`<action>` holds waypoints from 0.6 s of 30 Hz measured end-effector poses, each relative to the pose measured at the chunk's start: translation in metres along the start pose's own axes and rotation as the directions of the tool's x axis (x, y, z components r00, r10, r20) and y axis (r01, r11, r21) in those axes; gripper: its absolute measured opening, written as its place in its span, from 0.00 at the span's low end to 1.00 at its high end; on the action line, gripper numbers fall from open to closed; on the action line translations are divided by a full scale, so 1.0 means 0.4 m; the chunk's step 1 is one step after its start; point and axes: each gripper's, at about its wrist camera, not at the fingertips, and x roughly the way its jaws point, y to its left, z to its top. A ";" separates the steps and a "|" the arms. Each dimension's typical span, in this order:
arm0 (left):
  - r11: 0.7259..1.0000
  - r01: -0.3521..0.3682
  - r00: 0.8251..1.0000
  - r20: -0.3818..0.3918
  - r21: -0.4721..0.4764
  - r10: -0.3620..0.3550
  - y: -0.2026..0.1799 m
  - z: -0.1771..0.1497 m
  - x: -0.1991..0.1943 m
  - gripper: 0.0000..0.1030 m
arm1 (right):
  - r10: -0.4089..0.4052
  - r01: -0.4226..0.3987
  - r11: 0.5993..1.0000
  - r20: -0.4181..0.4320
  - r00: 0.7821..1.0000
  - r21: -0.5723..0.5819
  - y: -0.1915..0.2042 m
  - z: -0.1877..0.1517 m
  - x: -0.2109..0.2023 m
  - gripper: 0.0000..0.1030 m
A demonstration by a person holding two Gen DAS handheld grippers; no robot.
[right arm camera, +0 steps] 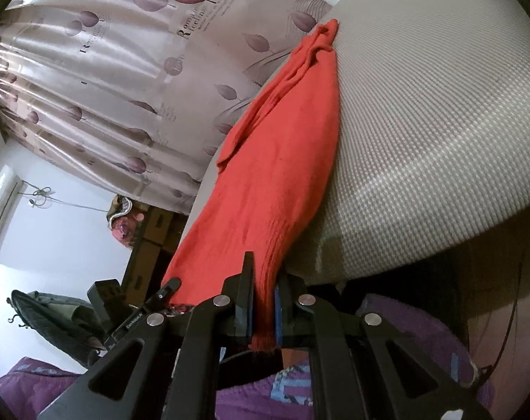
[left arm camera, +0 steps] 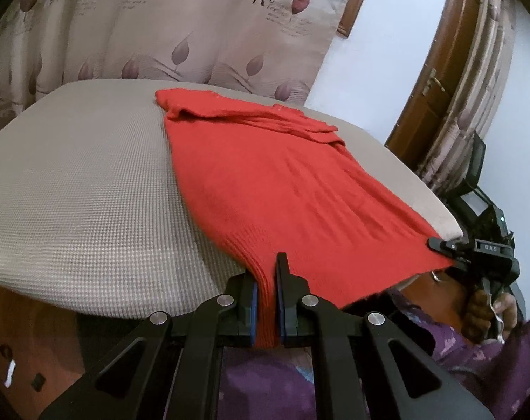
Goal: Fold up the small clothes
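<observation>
A red knitted garment (left arm camera: pixel 282 182) lies stretched over a grey textured cushion (left arm camera: pixel 75 182). Its sleeves bunch at the far end. My left gripper (left arm camera: pixel 266 280) is shut on the ribbed hem at the near left corner. My right gripper (left arm camera: pixel 447 252) is seen at the right, shut on the hem's other corner. In the right wrist view the garment (right arm camera: pixel 282 161) runs away along the cushion (right arm camera: pixel 422 140), and my right gripper (right arm camera: pixel 263 280) pinches its hem. The left gripper (right arm camera: pixel 170 288) shows at the lower left, holding the other corner.
A leaf-patterned curtain (left arm camera: pixel 159 35) hangs behind the cushion. A brown wooden door (left arm camera: pixel 436 98) stands at the right. Purple clothing of the person (left arm camera: pixel 492 367) is below the grippers. Boxes (right arm camera: pixel 152 231) and a dark bag (right arm camera: pixel 54 318) sit at the left in the right wrist view.
</observation>
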 end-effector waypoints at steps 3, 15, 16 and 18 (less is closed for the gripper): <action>1.000 0.008 1.000 -0.004 0.007 -0.008 0.000 0.005 -0.016 0.08 | 0.006 -0.006 1.000 -0.002 1.000 -0.010 0.018 -0.001 -0.011 0.07; 0.998 0.063 0.996 0.061 0.007 -0.063 -0.014 0.102 -0.071 0.08 | 0.064 -0.063 0.997 0.015 0.998 -0.048 0.113 0.061 -0.040 0.07; 0.998 0.070 0.995 0.066 0.002 -0.070 -0.012 0.113 -0.072 0.08 | 0.071 -0.070 0.996 0.017 0.997 -0.051 0.121 0.070 -0.040 0.07; 0.997 0.080 0.993 0.085 -0.007 -0.079 -0.010 0.140 -0.075 0.08 | 0.085 -0.083 0.995 0.022 0.996 -0.063 0.141 0.093 -0.041 0.07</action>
